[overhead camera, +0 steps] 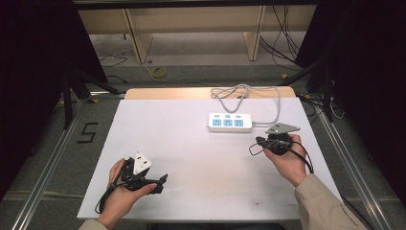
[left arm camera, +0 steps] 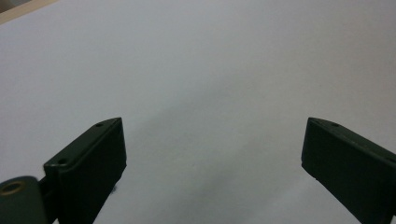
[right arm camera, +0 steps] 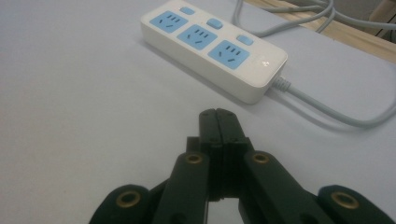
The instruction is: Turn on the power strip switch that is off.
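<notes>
A: Where does the power strip [overhead camera: 230, 122] lie?

B: On the white desk [overhead camera: 191, 143], far right part, lying flat with its three blue sockets up. Its grey cable [overhead camera: 244, 93] loops toward the far edge, then comes back round the strip's right end. In the right gripper view the cable runs out of frame at the right, so its end cannot be traced.

A: Right gripper [overhead camera: 261, 142]?

B: Held in the person's right hand [overhead camera: 287, 160], just near of the strip and apart from it. In its own view the fingers [right arm camera: 218, 122] are pressed together with nothing between them, tips aimed at the strip's near side.

A: Left gripper [overhead camera: 160, 184]?

B: Near left of the desk, in the left hand [overhead camera: 122, 194], well apart from the strip. Its own view shows both fingers [left arm camera: 95, 156] spread wide over bare white surface; the right finger is cut off by the frame edge.

A: Anything hard to read?

B: From the high view the hand covers most of the right gripper body, and the left fingers are too small there to judge. The markings on the strip's end are blurred.
</notes>
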`<state>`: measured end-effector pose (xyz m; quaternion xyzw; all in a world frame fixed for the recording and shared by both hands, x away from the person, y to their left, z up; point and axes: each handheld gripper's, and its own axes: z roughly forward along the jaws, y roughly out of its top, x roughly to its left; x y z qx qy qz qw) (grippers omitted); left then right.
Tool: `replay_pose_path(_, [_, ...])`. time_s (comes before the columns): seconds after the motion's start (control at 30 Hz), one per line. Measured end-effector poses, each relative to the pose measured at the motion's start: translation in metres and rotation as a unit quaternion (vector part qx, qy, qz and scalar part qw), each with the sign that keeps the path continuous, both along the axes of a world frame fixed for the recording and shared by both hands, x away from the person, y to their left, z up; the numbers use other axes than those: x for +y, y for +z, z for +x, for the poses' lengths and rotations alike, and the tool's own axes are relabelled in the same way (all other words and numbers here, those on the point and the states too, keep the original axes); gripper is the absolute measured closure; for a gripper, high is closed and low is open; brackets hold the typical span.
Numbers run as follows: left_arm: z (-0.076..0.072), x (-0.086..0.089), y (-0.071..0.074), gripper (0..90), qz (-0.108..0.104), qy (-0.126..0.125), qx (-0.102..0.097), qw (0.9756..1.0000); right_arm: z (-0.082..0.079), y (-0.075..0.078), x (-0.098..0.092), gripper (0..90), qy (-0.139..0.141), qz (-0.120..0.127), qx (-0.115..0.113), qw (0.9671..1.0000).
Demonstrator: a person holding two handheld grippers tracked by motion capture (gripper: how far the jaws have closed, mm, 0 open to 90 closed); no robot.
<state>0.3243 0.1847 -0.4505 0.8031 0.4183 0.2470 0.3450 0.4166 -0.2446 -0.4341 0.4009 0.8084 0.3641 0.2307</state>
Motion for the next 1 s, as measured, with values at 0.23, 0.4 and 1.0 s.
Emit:
replay_pose_path(0.23, [0.0, 0.0, 0.0, 6.2, 0.0, -0.001, 0.0, 1.0, 0.004, -0.002, 0.001, 90.0, -0.004, 0.0, 0.002, 1.0])
replay_pose_path(0.4, [0.0, 0.0, 0.0, 6.1, 0.0, -0.001, 0.0, 1.0, 0.006, -0.002, 0.003, 90.0, -0.003, 0.001, 0.003, 1.0])
replay_pose_path(1.0, [0.0, 0.0, 0.0, 6.2, 0.002, -0.004, 0.0, 1.0, 0.017, -0.004, 0.01, 90.0, -0.004, 0.0, 0.006, 1.0])
